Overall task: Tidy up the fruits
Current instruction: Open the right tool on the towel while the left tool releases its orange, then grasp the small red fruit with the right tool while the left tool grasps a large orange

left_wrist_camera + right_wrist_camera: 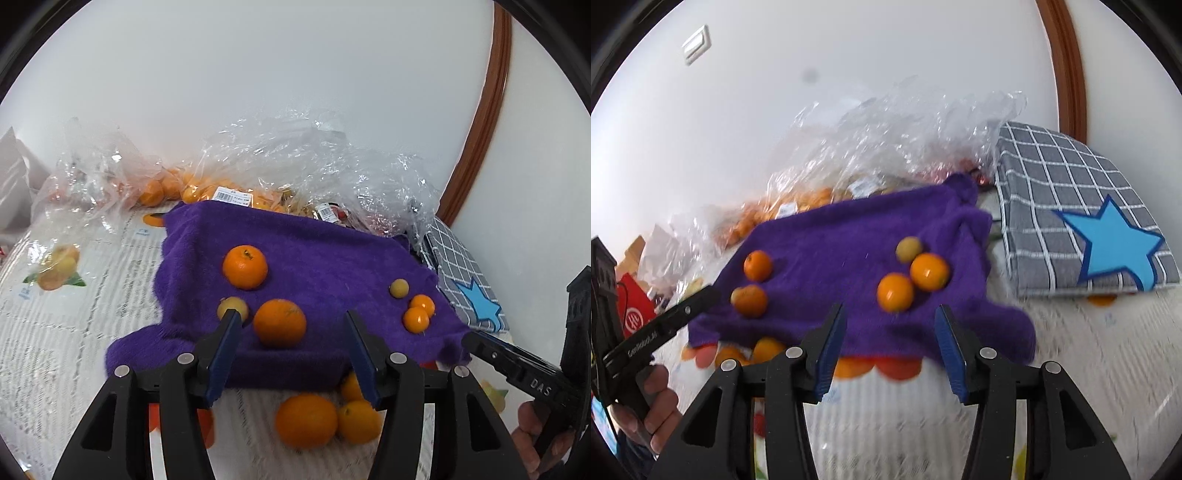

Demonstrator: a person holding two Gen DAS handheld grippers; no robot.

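Observation:
A purple towel (317, 251) covers a raised block on the table; it also shows in the right wrist view (849, 229). On it lie two large oranges (279, 322) (245, 266), two small oranges (416, 319) and two yellowish small fruits (399, 287). My left gripper (291, 317) is open, its jaws either side of the near large orange. My right gripper (890, 314) is open and empty, just in front of two small oranges (895, 292) (929, 272). More oranges (306, 419) lie on the table below the towel's front edge.
Crumpled clear plastic bags (303, 162) with more oranges sit behind the towel against the white wall. A grey checked cloth with a blue star (1082, 218) lies to the right. A fruit-patterned tablecloth (66, 317) covers the table. A red box (633, 310) is at far left.

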